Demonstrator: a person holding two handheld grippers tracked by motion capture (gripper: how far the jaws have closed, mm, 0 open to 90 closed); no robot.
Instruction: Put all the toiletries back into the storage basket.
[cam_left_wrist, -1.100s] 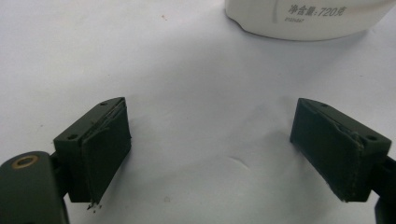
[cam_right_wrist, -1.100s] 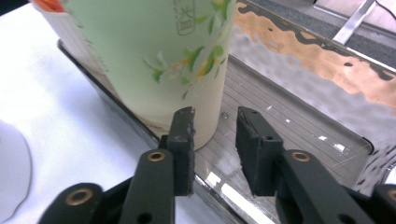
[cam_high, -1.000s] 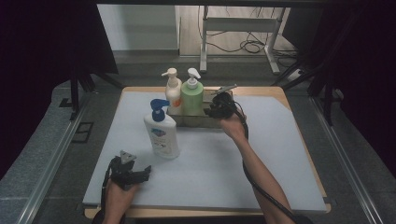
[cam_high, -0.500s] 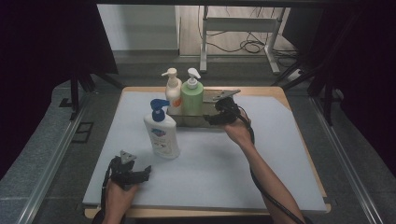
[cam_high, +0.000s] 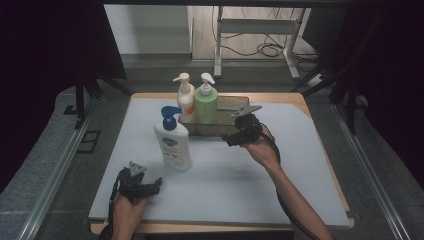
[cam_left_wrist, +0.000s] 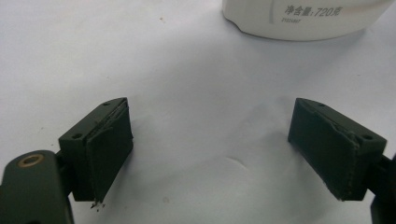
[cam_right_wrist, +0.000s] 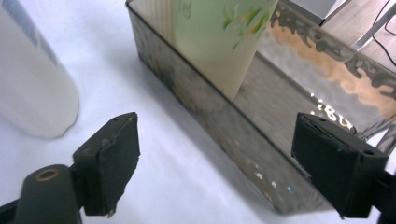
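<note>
With the green bottle (cam_high: 206, 102) standing in the tray (cam_high: 227, 107), the right gripper (cam_high: 235, 137), jaws just opened wide and empty, should probably go to the white bottle (cam_high: 173, 142) near the open, empty left gripper (cam_high: 150, 186).

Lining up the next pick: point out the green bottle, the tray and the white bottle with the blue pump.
green bottle (cam_high: 205, 105): high view, middle of its body.
tray (cam_right_wrist: 205, 105): right gripper view, its near side wall.
white bottle with the blue pump (cam_high: 173, 145): high view, on its label.
</note>
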